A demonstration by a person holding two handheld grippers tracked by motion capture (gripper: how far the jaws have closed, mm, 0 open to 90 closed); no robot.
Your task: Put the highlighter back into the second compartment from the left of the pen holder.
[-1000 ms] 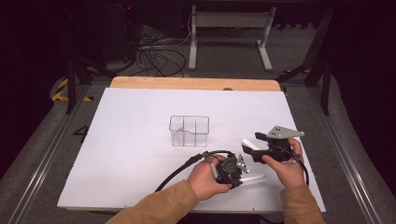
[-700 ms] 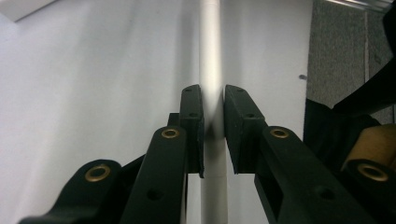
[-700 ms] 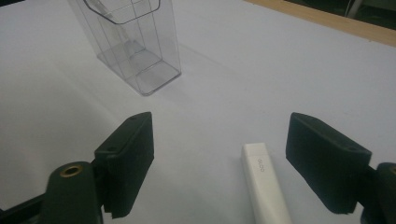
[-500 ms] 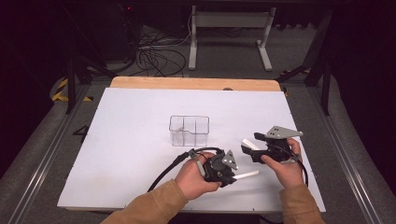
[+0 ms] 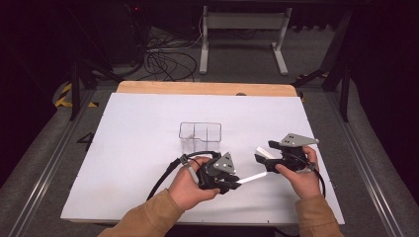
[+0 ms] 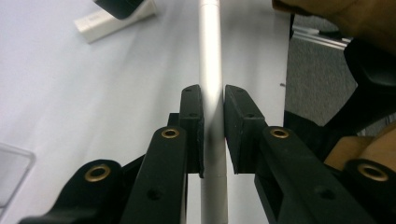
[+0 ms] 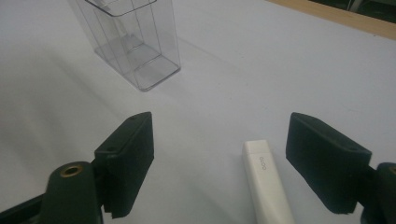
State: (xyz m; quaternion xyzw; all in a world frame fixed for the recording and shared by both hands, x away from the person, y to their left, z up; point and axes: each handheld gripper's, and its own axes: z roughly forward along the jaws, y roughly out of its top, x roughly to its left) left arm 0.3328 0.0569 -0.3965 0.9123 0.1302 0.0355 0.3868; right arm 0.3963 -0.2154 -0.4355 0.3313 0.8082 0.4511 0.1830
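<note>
Since the clear bin (image 5: pixel 200 137) likely receives both items, the left claw (image 5: pixel 232 183) grips a white pen (image 5: pixel 253 177) beside it, while the right claw (image 7: pixel 219 158) gapes wide over a white stick (image 7: pixel 266 182).

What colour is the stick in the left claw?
Silvery white. The stick shows best in the left gripper view, pinched in the left claw.

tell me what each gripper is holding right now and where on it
The left gripper is shut on a white pen, clamped partway along its barrel. The right gripper is open and holds nothing; a white stick lies on the table between its jaws.
</note>
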